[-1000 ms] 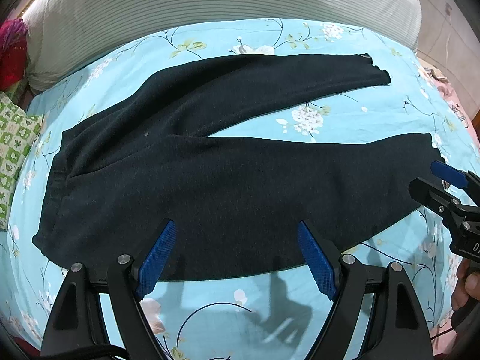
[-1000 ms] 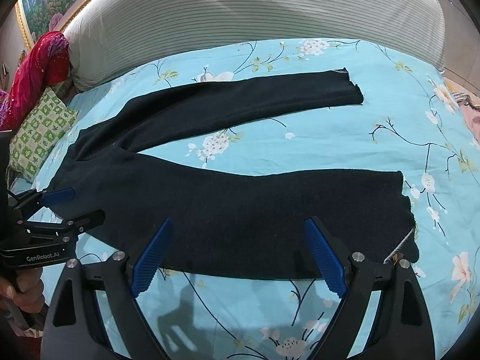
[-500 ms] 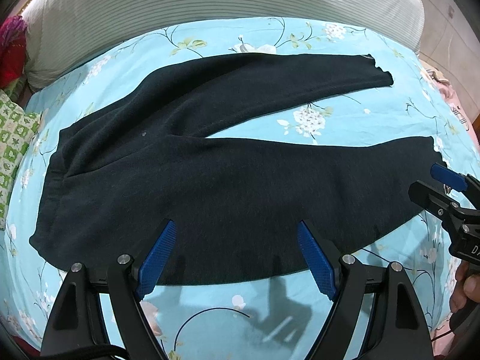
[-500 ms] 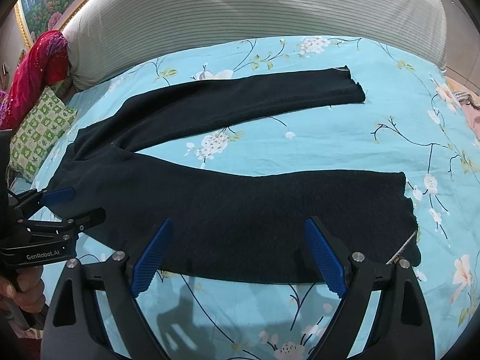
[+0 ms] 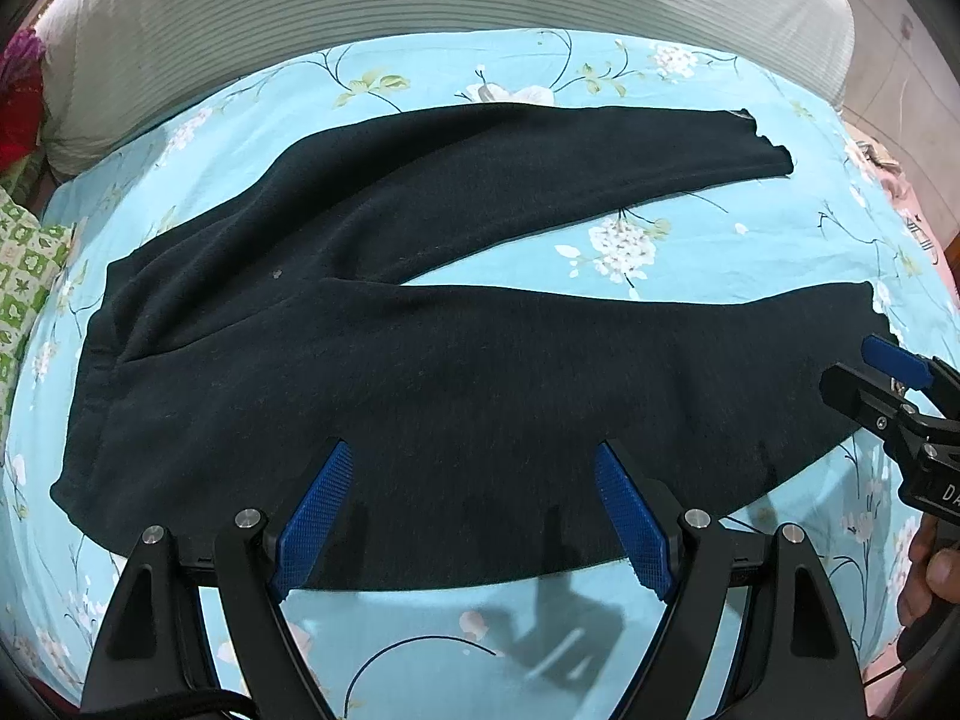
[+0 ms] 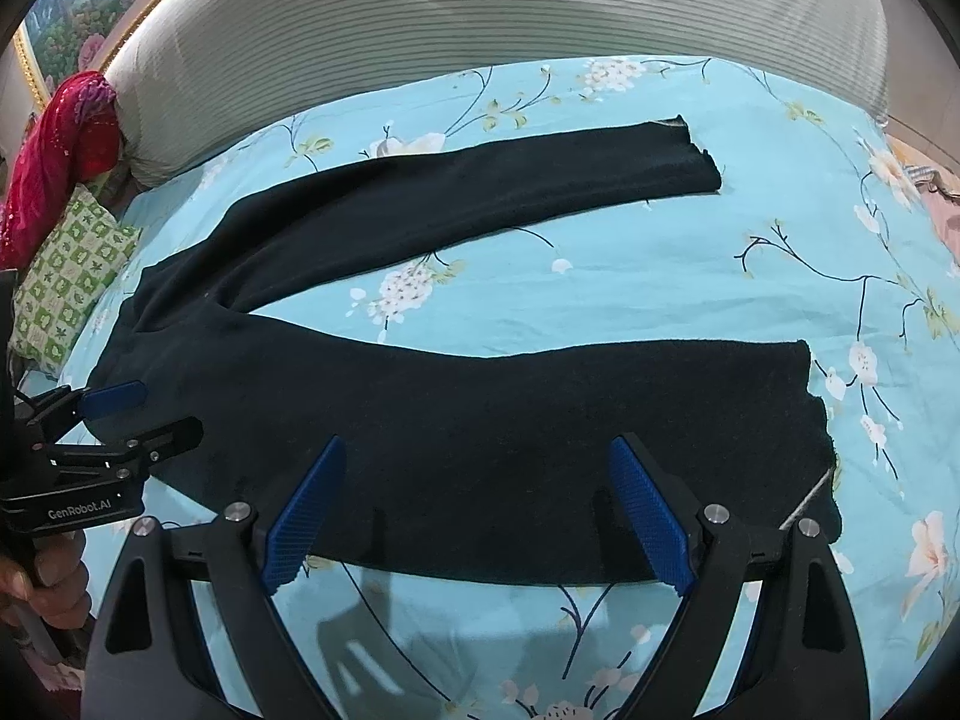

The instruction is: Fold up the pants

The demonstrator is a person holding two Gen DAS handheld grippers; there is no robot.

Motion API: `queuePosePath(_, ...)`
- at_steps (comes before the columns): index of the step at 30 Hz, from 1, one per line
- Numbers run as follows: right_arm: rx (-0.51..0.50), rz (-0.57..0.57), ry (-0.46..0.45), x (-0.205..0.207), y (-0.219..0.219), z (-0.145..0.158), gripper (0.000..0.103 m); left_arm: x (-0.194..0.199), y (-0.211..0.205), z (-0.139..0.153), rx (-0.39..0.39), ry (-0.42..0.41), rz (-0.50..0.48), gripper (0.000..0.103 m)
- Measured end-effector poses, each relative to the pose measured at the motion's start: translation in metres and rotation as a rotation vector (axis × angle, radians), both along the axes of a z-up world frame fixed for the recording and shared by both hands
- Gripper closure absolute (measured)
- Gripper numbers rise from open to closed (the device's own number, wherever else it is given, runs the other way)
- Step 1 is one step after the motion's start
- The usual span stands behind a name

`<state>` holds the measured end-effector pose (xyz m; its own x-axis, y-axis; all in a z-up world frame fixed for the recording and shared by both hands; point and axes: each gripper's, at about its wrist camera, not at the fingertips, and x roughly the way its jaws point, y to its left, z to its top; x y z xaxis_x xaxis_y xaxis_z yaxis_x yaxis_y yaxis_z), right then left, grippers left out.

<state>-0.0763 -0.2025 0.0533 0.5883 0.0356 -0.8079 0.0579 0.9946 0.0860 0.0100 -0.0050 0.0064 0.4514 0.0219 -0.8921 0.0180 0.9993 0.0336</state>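
Observation:
Black pants (image 5: 456, 360) lie flat on the bed, waistband to the left, both legs spread apart in a V toward the right; they also show in the right wrist view (image 6: 480, 420). My left gripper (image 5: 474, 516) is open and empty, hovering over the near edge of the near leg close to the waist end. My right gripper (image 6: 474, 516) is open and empty over the near edge of the same leg, close to its cuff. Each gripper shows in the other's view: the right one (image 5: 876, 378) at the cuff, the left one (image 6: 132, 414) near the waistband.
The bed has a light blue floral sheet (image 6: 660, 276). A striped grey headboard cushion (image 6: 480, 18) runs along the far side. A green patterned pillow (image 6: 66, 276) and a red cloth (image 6: 60, 156) lie at the far left.
Both grippers have moved slightly forward and lower over the near leg's edge. The pants have not moved.

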Motion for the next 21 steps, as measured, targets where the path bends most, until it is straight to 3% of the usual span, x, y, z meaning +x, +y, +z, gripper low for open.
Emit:
queuePosePath(12, 0.01, -0.007, 0.001, 0.012, -0.009, 0.002, 0.014, 0.017, -0.001, 0.003, -0.003, 0.006, -0.011, 0.02)
queuePosePath(21, 0.015, -0.02, -0.012, 0.049, -0.032, 0.011, 0.014, 0.063, 0.007, 0.011, 0.014, 0.005, -0.027, 0.02)
